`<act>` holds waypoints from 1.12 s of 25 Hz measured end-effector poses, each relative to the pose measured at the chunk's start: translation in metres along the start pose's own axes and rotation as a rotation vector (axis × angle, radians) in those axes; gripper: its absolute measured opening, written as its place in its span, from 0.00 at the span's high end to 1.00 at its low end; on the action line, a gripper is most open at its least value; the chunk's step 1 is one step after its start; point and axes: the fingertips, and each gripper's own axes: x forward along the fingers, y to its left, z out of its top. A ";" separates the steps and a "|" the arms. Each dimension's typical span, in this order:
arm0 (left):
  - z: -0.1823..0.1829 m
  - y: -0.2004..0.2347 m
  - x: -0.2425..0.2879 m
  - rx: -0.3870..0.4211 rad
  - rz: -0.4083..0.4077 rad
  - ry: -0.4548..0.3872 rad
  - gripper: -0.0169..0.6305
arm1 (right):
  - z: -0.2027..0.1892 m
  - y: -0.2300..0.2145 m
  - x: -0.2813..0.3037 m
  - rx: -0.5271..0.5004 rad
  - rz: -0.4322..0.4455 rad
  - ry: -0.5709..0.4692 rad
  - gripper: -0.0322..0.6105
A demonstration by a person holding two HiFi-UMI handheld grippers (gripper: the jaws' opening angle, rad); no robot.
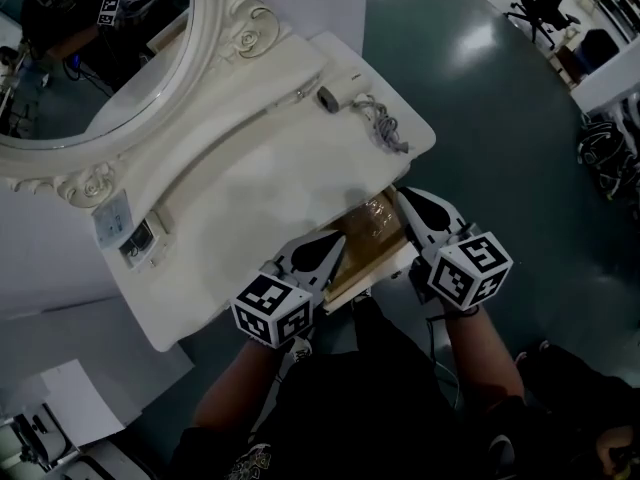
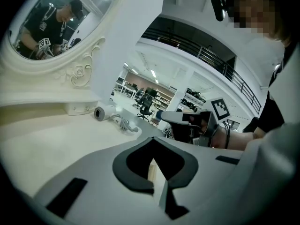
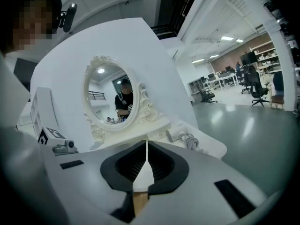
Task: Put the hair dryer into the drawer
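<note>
The white hair dryer (image 1: 329, 99) lies at the back right corner of the white dressing table (image 1: 230, 183), its grey cord (image 1: 383, 128) coiled beside it. It also shows far off in the left gripper view (image 2: 100, 112) and the right gripper view (image 3: 172, 135). The drawer (image 1: 378, 230) stands partly out at the table's front, its wooden inside bare. My left gripper (image 1: 338, 242) (image 2: 153, 140) is shut, its tip over the drawer's left front edge. My right gripper (image 1: 404, 196) (image 3: 146, 142) is shut with nothing held, at the drawer's right side. Both are well short of the dryer.
An oval mirror in a carved white frame (image 1: 205, 63) rises behind the table top. A small socket panel (image 1: 128, 233) sits at the table's left end. The person's legs stand close against the drawer front. An office chair (image 1: 545, 3) is far off on the shiny green floor.
</note>
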 end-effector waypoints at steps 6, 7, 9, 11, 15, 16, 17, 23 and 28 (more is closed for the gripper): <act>0.005 0.016 0.022 -0.017 0.049 -0.007 0.97 | 0.004 -0.038 0.030 -0.020 0.024 0.067 0.90; 0.006 0.019 0.025 -0.022 0.057 -0.009 0.97 | 0.004 -0.044 0.036 -0.025 0.025 0.077 0.90; 0.006 0.025 0.030 -0.032 0.074 -0.010 0.97 | 0.005 -0.054 0.047 -0.029 0.028 0.099 0.89; 0.006 0.029 0.033 -0.041 0.088 -0.012 0.97 | 0.004 -0.063 0.059 -0.033 0.036 0.127 0.82; 0.004 0.035 0.033 -0.048 0.116 -0.017 0.97 | 0.003 -0.084 0.087 -0.079 0.035 0.195 0.73; 0.003 0.037 0.032 -0.051 0.123 -0.019 0.97 | 0.002 -0.091 0.094 -0.097 0.028 0.215 0.70; 0.002 0.038 0.032 -0.056 0.129 -0.019 0.97 | 0.001 -0.098 0.102 -0.113 0.021 0.237 0.68; -0.001 0.043 0.027 -0.084 0.160 -0.023 0.97 | -0.003 -0.136 0.152 -0.179 -0.013 0.379 0.61; -0.001 0.051 0.021 -0.097 0.193 -0.032 0.97 | -0.012 -0.151 0.188 -0.205 -0.007 0.490 0.58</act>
